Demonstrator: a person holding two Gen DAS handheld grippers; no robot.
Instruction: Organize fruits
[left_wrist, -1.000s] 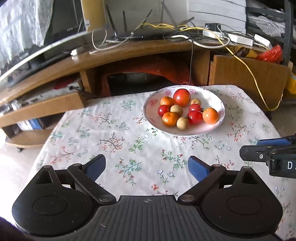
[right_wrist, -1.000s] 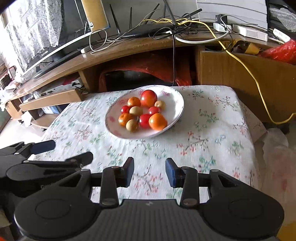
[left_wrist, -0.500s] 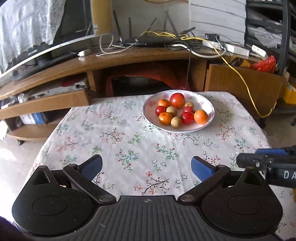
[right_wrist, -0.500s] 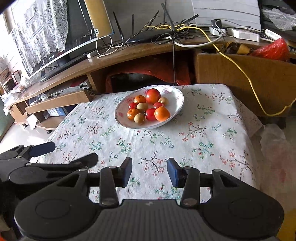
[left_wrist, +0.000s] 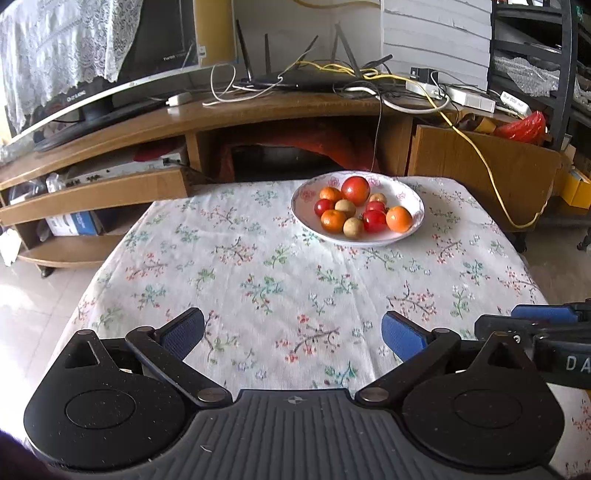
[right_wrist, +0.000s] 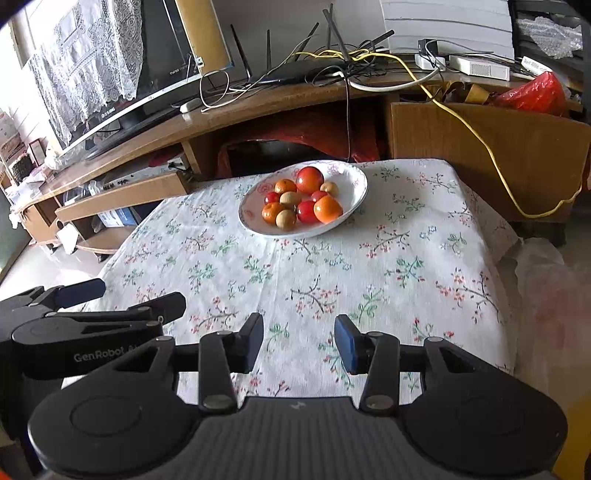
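1. A long curved wooden TV stand (left_wrist: 207, 122) runs along the back wall, with open shelves below its left end
2. A television (right_wrist: 147, 55) stands on its left part, half draped in white lace cloth (left_wrist: 55, 48)
3. Tangled cables (left_wrist: 362, 74) lie near the stand's middle
4. Pale glossy floor tiles (left_wrist: 33, 295) catch daylight at the left

- I see the fruits (left_wrist: 356, 210) heaped together in a white floral-rimmed bowl (left_wrist: 415, 201) at the far side of the surface.
- One large red fruit (left_wrist: 355, 190) sits at the back; three oranges, small red ones and tan round ones touch around it.
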